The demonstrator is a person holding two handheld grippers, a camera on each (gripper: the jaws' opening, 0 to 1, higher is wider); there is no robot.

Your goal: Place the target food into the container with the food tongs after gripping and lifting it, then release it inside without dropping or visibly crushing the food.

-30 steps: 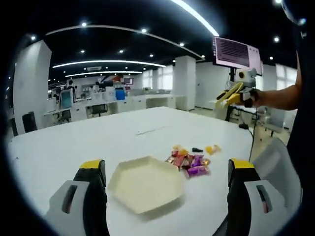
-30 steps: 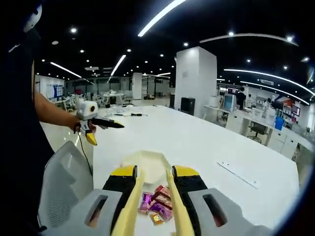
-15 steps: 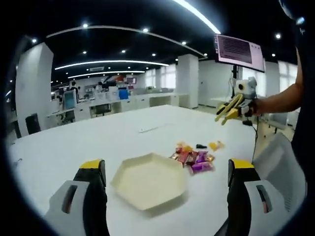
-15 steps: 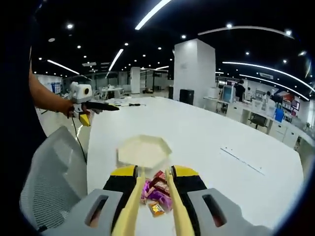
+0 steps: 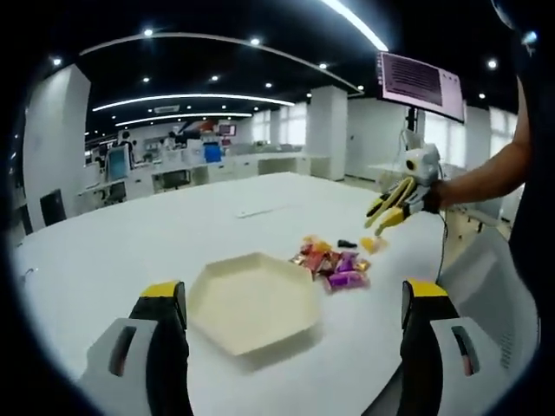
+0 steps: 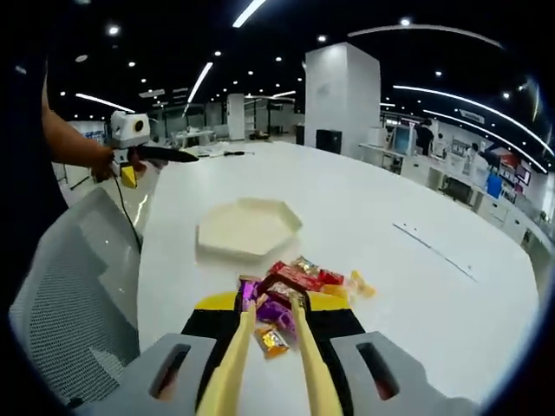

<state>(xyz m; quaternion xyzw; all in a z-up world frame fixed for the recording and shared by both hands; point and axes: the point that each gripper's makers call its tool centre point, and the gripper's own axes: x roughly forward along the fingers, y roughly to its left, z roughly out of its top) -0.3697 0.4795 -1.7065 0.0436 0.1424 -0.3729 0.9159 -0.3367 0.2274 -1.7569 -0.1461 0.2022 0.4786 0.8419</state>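
On the table [image 6: 416, 286], the candies [image 6: 295, 282] lie just beside the hexagonal tray [image 6: 247, 227].

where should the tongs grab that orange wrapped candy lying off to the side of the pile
Take the orange candy across its short middle, coming down from above on the side away from the candy pile. It lies flat on the white table a little apart from the pile, so the yellow tongs probably won't nudge its neighbours.

Open-plan office, rows of desks [image 5: 199, 173] with monitors [image 5: 115, 163], ceiling light strips [image 5: 182, 100], white pillars [image 6: 345, 95], wall screen [image 5: 420, 82]
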